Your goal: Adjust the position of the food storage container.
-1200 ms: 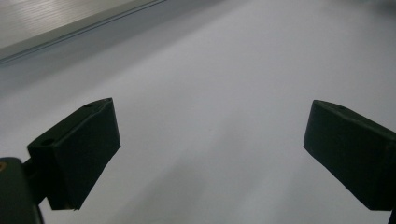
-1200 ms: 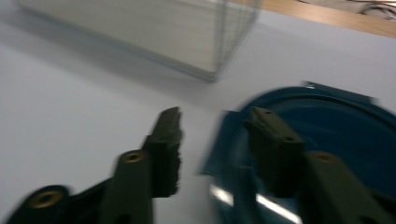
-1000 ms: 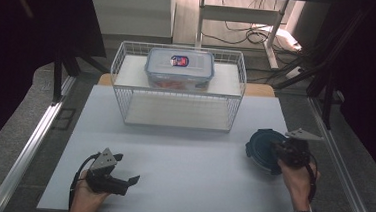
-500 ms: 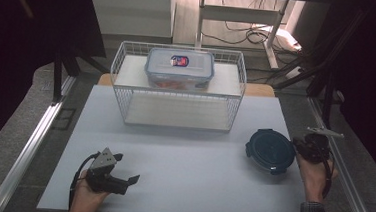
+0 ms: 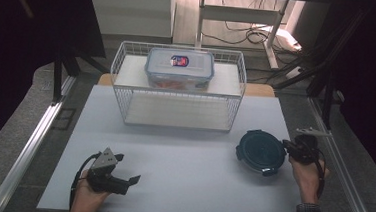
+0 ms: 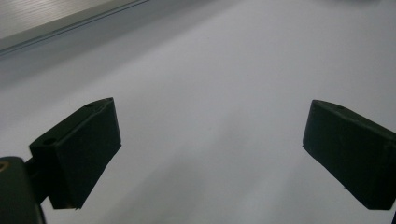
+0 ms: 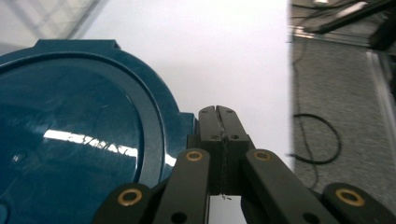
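Observation:
A round dark-blue lidded container [image 5: 260,151] lies on the white table at the right; the right gripper view shows its glossy lid [image 7: 70,130] close up. My right gripper [image 5: 288,144] is level with the container's right edge, its tip beside a lid tab. Its jaws [image 7: 217,109] are shut flat against each other with nothing between them. My left gripper [image 5: 131,179] rests at the table's front left, pointing right. Its jaws [image 6: 210,135] stand open over bare table.
At the back of the table stands a white wire basket [image 5: 175,110] with a clear rectangular blue-lidded box [image 5: 179,68] on top of it. A metal rail [image 5: 33,140] runs along the left side. Cables lie on the floor [image 7: 317,140] beyond the right edge.
My right gripper and hand have shifted to the right, from over the round container's right rim to just beside it. The left gripper has stayed put.

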A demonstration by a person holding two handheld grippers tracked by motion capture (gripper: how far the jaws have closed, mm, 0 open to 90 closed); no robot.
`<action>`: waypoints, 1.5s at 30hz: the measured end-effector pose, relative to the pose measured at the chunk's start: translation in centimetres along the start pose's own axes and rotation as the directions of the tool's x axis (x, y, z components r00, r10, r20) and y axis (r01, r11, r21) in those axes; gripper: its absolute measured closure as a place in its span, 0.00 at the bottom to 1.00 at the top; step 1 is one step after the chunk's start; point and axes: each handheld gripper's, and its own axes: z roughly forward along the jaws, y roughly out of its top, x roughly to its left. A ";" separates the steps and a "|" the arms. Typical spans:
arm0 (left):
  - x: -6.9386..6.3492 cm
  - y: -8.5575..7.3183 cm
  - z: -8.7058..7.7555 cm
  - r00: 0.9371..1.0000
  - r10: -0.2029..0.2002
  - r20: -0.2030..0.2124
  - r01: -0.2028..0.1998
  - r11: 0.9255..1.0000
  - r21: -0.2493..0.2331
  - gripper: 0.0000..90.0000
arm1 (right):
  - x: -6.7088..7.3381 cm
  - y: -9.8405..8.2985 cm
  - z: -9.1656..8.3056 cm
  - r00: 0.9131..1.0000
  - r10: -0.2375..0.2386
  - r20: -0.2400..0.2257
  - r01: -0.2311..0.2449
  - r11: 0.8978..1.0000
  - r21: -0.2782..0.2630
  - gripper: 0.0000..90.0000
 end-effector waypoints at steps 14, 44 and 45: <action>-0.3 0.0 0.3 1.000 0.000 0.007 0.000 1.000 0.012 0.04 | 6.0 -1.0 0.0 0.975 -0.051 -0.216 0.061 0.997 0.040 1.00; -0.4 0.0 0.3 1.000 -0.008 0.017 0.008 1.000 0.023 0.04 | 20.1 -1.9 -0.5 0.822 -0.229 -0.522 0.264 0.965 -0.008 1.00; -0.4 0.0 0.3 1.000 -0.009 0.017 0.009 1.000 0.024 0.04 | 20.3 -1.9 -0.4 0.824 -0.245 -0.511 0.276 0.961 -0.016 1.00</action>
